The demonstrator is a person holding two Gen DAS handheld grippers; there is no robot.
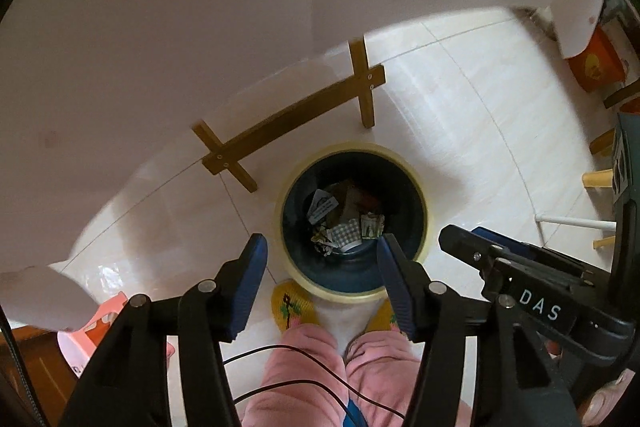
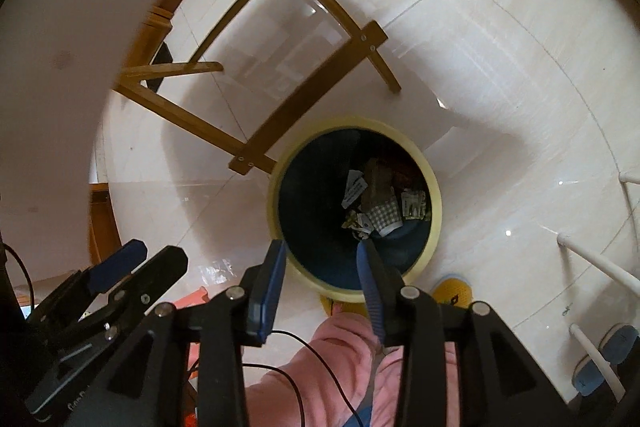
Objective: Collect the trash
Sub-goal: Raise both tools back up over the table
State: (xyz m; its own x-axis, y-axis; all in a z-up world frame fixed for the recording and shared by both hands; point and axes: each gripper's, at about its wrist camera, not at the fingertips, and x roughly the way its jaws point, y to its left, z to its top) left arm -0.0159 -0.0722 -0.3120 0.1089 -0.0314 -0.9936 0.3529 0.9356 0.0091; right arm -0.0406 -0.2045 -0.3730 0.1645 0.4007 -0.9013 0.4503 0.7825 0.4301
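Note:
A round trash bin (image 1: 425,227) with a pale yellow rim and dark inside stands on the tiled floor, seen from above. Several pieces of trash (image 1: 344,223) lie at its bottom: crumpled wrappers, a checkered paper, a brown scrap. My left gripper (image 1: 320,251) is open and empty above the bin's near rim. The bin (image 2: 437,195) and trash (image 2: 380,207) also show in the right wrist view. My right gripper (image 2: 322,253) is open and empty above the same near rim. The right gripper (image 1: 480,243) shows at the right of the left wrist view; the left gripper (image 2: 132,259) shows at the lower left of the right wrist view.
A white-topped table (image 1: 160,27) with wooden legs (image 1: 288,123) stands just beyond the bin. The person's pink trousers (image 1: 320,367) and yellow slippers (image 1: 292,307) are under the grippers. An orange object (image 1: 596,63) sits at the far right. A white rack (image 2: 600,263) stands to the right.

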